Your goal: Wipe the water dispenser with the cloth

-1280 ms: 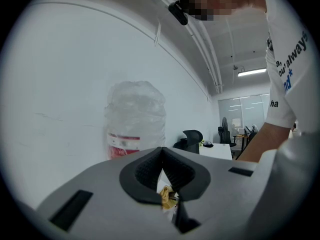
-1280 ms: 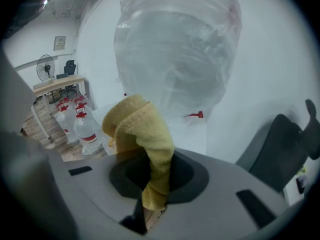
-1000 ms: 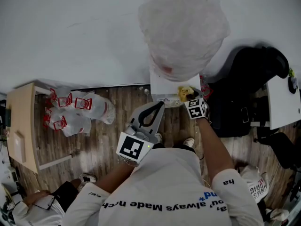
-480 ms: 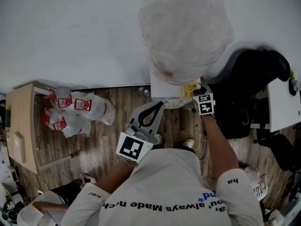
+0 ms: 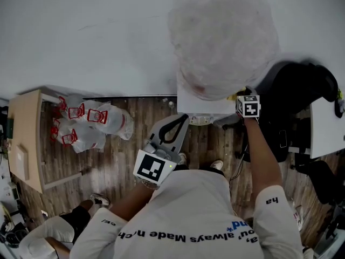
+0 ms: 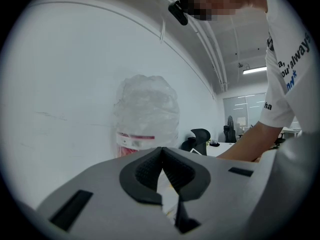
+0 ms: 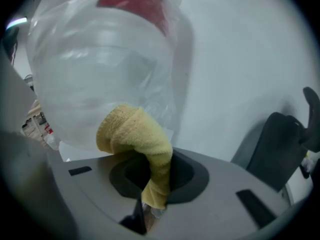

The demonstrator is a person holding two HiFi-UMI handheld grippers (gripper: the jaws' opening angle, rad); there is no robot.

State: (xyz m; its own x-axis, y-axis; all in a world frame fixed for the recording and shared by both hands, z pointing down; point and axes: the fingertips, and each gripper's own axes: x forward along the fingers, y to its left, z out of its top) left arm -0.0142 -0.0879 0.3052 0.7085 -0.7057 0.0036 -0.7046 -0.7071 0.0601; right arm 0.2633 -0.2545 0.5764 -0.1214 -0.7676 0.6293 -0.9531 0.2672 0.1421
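Left of the water dispenser (image 5: 204,104): plastic bags (image 5: 89,124) on the floor (image 5: 121,169), well apart from it and not part of this job.

Your left gripper (image 6: 161,153) is low in front of the dispenser, fingers together on nothing. Idle.

The dispenser stands against the wall with the plastic-wrapped bottle (image 5: 223,36) on top.

Your right gripper (image 7: 152,181) is at the dispenser's right edge, up by the bottle's base. Its fingers are clamped on the yellow cloth (image 7: 136,134), which bunches out ahead toward the bottle wrap. I can't tell whether the cloth is touching the surface; the right gripper view is too close and warped.

A black chair (image 5: 296,90) is right of the dispenser.

Progress, my read: the cloth is in hand and at the top right, so you're early to midway at best. Nothing shows which faces are done. Assume the front and left side are still to do.
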